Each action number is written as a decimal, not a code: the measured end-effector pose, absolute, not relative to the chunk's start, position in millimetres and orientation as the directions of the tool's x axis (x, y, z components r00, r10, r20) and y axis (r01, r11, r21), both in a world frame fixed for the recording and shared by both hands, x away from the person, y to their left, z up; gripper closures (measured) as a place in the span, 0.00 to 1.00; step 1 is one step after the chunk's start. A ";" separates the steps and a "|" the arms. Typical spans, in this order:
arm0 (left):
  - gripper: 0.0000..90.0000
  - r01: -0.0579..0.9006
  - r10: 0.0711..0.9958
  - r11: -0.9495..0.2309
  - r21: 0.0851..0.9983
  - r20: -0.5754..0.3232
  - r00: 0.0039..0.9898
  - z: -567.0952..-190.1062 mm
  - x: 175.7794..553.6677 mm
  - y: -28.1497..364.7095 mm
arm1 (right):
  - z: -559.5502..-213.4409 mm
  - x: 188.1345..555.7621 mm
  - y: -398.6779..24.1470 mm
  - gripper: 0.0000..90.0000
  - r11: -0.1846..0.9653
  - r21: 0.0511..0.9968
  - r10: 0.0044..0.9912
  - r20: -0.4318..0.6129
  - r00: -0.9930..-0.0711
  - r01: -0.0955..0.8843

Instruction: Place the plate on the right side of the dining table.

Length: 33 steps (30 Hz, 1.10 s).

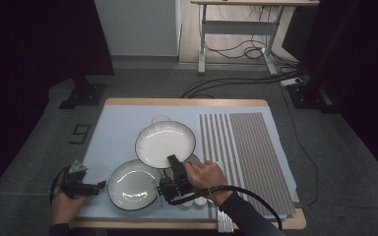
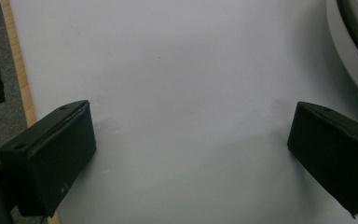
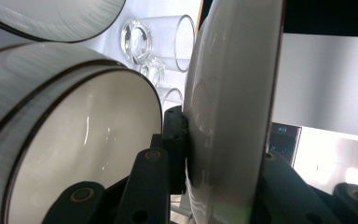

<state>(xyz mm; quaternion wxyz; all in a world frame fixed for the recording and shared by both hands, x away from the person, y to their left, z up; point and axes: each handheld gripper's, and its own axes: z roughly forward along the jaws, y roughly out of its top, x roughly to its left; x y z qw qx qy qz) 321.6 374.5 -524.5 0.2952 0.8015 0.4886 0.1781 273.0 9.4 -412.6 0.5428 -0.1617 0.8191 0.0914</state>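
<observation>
The right tool is gripping a white plate by its near edge. Its jaws are closed on the rim, one on each side, as the right gripper view shows. This plate is round and shiny, with fine lines around its border and a thin dark ring along the edge. It is sitting just behind the right tool, near the middle of the table, and in the right gripper view it is standing tipped up on its side.

There are two plates in the high view. The second plate looks the same and is lying flat just left of the right tool. In the right gripper view, about three clear glasses are lying behind the held plate. One striped mat is lying to the right of that plate.

The left tool is resting just left of the second plate, with its jaws wide open and nothing between them.
</observation>
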 end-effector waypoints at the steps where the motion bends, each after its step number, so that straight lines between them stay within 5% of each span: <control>1: 0.01 0.677 0.889 -0.349 0.648 -0.001 0.459 -524.5 321.2 374.4 | -411.7 273.7 7.6 0.85 0.933 -0.029 -0.167 -0.919 -0.358 -0.360; 33: 0.01 0.679 0.890 -0.345 0.648 -0.004 0.456 -524.7 321.5 374.4 | -408.6 287.0 -39.7 0.85 0.970 -0.033 -0.122 -0.924 -0.363 -0.242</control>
